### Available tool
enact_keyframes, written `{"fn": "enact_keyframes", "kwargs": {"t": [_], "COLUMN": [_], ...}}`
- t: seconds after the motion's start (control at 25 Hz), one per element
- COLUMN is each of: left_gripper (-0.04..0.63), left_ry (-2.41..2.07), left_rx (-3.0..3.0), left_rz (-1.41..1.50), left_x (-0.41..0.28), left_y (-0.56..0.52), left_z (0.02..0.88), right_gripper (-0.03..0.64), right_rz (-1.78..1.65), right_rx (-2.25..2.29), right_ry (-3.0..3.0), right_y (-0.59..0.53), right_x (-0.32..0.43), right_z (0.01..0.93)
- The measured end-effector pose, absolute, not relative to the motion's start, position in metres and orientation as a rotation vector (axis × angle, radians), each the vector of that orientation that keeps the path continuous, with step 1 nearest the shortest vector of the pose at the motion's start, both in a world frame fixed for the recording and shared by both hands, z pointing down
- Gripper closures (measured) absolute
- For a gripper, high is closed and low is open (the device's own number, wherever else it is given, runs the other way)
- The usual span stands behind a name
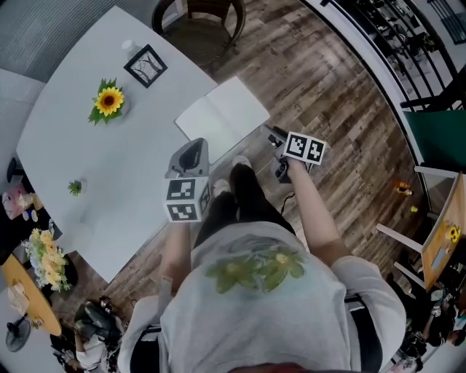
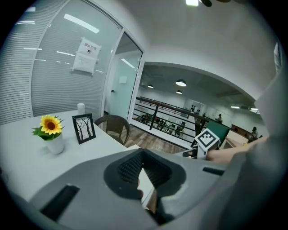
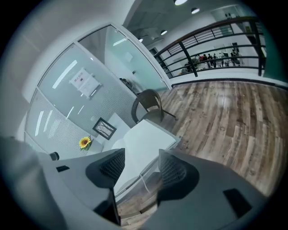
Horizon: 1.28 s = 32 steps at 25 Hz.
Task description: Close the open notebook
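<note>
The open notebook lies flat with blank white pages at the near right edge of the white table. My left gripper hovers over the table edge just short of the notebook's left page; its jaws meet at the tips with nothing held. My right gripper is off the table, over the wooden floor to the right of the notebook. In the right gripper view its jaws stand apart, and the notebook shows between and beyond them, untouched.
A potted sunflower, a framed picture and a small white cup stand further back on the table. A small green sprig sits at the left. A dark chair stands behind the table, a railing at the right.
</note>
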<state>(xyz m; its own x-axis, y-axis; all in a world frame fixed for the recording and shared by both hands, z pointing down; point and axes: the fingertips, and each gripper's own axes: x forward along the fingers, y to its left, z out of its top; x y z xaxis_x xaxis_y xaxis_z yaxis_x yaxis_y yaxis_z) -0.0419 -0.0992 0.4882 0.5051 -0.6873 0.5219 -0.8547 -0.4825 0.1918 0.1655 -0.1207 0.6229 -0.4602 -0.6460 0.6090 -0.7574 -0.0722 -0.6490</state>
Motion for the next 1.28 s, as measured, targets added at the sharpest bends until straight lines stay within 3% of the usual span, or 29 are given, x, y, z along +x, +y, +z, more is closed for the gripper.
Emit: {"fn": "enact_keyframes", "kwargs": {"t": [0.68,1.28], "left_gripper": [0.591,0.591], "left_ry": [-1.323,-1.338], "left_rx": [2.193,2.135], "left_rz": [0.620,0.653], "left_x": [-0.037,-0.045], "left_y": [-0.133,-0.140], "left_z": [0.517,0.535], "right_gripper": [0.374,0.374], "right_rz": [2.045,2.364], "right_rx": [1.576,1.520], "right_ry": [-1.796,-1.839], "right_y": [-0.157,-0.169], "right_x": [0.194,0.188], "right_z": [0.717,0.727]}}
